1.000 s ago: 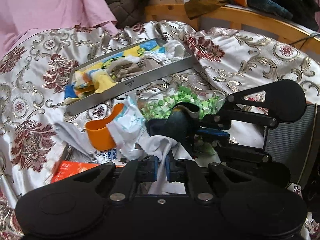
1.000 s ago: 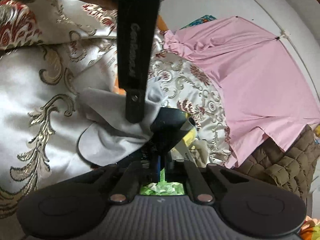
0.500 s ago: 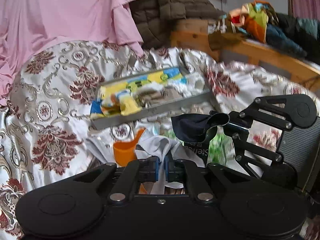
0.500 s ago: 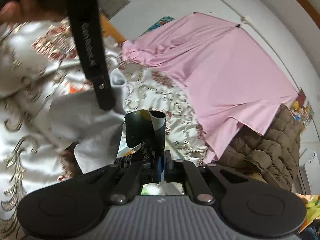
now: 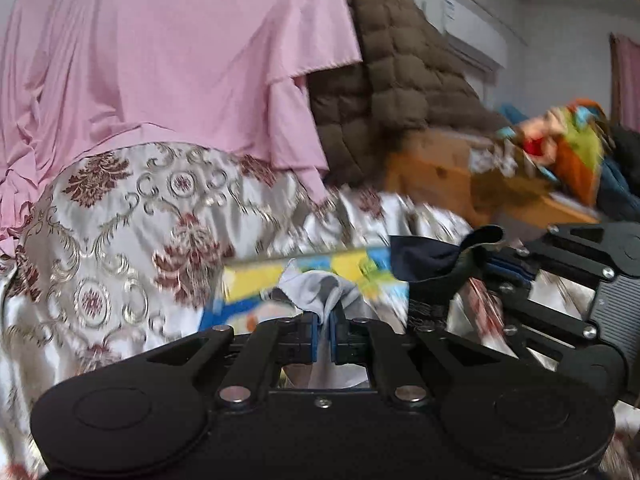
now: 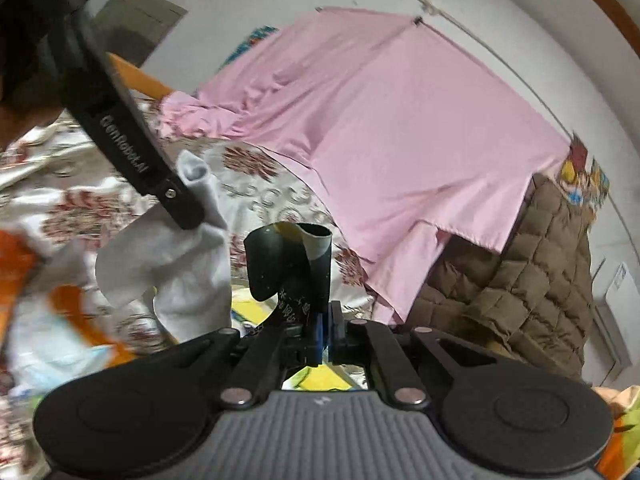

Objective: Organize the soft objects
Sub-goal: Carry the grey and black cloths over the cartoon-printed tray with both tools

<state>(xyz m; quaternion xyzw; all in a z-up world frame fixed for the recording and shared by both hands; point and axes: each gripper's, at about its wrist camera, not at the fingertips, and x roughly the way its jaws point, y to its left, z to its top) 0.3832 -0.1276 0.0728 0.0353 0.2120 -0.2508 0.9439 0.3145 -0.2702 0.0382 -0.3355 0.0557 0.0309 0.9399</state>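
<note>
The left tool is clenched on a grey-white sock, held above the patterned bedspread. Just beside it, the right tool grips a dark sock, its cuff standing upright

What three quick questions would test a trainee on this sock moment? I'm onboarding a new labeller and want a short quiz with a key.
1. True or false: the left gripper is open and holds nothing.
2. Which colour is the sock pinched by the right gripper? A. dark B. pink C. orange
3. Fill in: behind the patterned bedspread hangs a large ___ sheet.

Key: 1. False; it is shut on the white sock. 2. A. 3. pink.
</note>
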